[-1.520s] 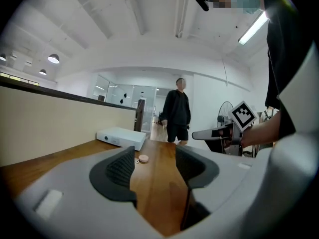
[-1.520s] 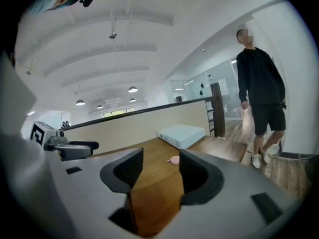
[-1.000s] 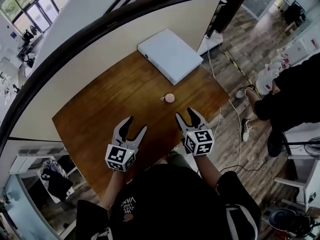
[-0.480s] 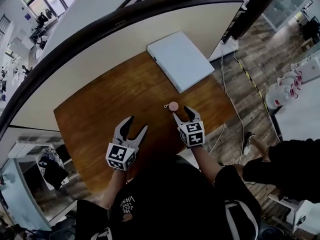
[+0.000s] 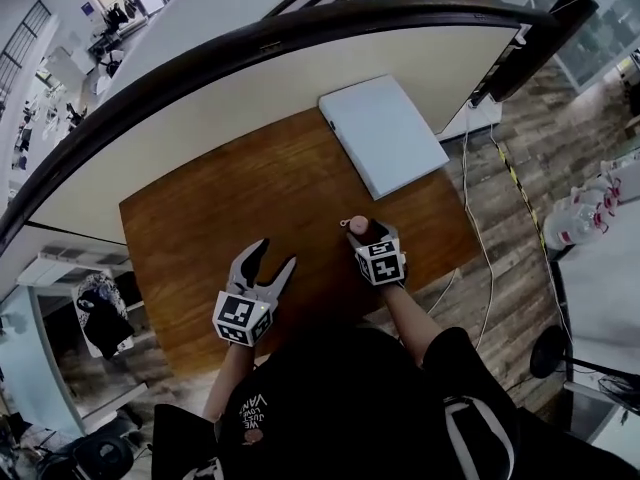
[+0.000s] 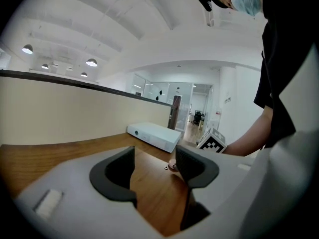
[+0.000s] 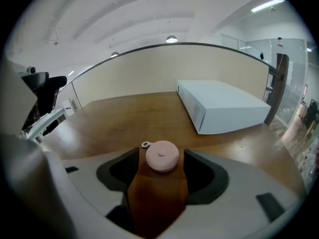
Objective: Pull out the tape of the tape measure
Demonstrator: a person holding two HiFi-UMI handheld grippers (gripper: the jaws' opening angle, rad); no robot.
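Right gripper jaws are opening around the pink tape measure, which is lying unclamped on the table, right-near. Left gripper is hanging apart, empty. Tape not pulled yet.

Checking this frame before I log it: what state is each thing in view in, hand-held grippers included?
Tape measure: lying flat on the table, tape not pulled out.
Right hand-held gripper: jaws opening, tape measure between them, pads not pressing it.
Left hand-held gripper: open, empty, above the table.
White box: closed, lying flat near the table's far edge.
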